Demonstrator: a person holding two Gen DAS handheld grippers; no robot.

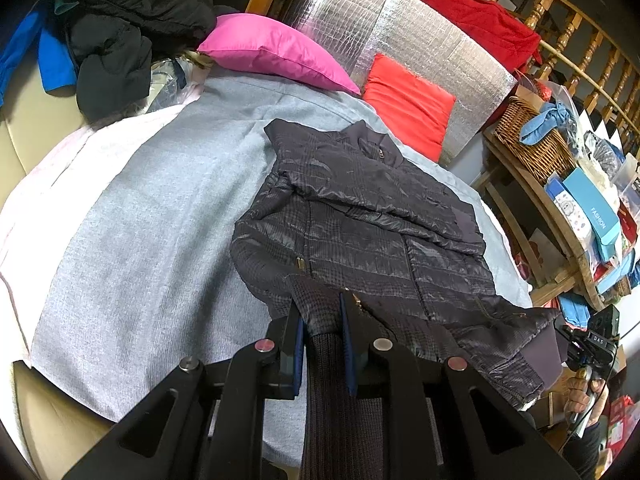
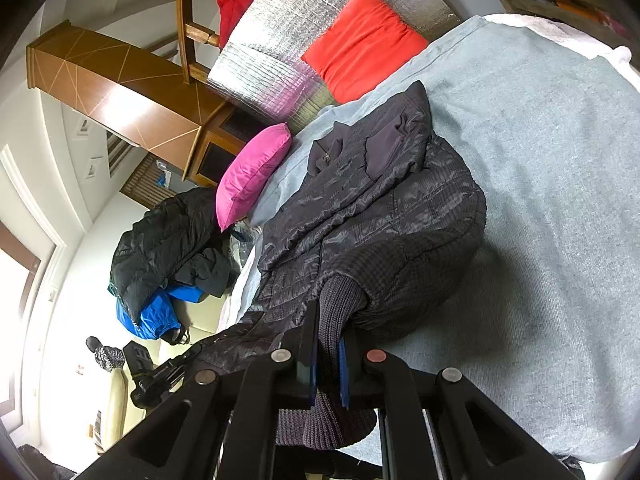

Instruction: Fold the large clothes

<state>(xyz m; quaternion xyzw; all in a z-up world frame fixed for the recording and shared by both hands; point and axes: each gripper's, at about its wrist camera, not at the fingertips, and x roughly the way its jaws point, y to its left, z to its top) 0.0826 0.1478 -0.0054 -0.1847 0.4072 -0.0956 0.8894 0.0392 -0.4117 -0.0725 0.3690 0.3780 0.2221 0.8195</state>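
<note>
The left gripper [image 1: 323,340] reached low over the bed [image 1: 140,220], fingers clamped on the jacket [image 1: 360,208] hem. The right gripper [image 2: 329,354] likewise pinched its ribbed cuff [image 2: 340,304].

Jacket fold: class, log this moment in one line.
left gripper: shut on hem | right gripper: shut on hem | jacket: on blanket

The dark quilted puffer jacket [image 1: 360,216] is showing a faintly glossy, checked synthetic shell, its ribbed knit hem [image 1: 340,392] looking matt and coarse. The grey woven bed cover [image 1: 140,220] is reading as soft, matt cloth. The silver quilted foil panel [image 1: 384,36] at the cover's far edge is gleaming like metallic film, and the pink satin-like cushion [image 1: 276,50] is shining smoothly
</note>
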